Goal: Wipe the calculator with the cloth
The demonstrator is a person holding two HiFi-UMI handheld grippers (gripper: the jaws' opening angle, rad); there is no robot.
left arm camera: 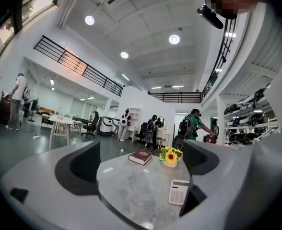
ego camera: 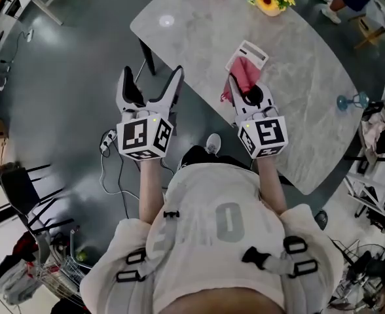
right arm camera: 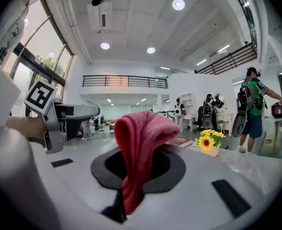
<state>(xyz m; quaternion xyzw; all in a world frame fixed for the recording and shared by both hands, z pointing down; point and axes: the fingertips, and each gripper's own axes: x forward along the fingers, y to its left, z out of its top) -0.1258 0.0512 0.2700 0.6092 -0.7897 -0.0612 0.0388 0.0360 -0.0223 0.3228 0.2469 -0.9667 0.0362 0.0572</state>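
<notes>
Left gripper (ego camera: 152, 77): jaws spread wide with nothing between them, held off the near edge of the table (ego camera: 199, 38). Right gripper (ego camera: 246, 90): jaws closed on a folded red cloth (right arm camera: 141, 133), which stands up out of them. The calculator (ego camera: 250, 52) lies flat on the table just beyond the right gripper, its near end covered by the cloth in the head view.

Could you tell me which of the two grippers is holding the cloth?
The right gripper, shut on the red cloth; the left gripper is open and empty.
</notes>
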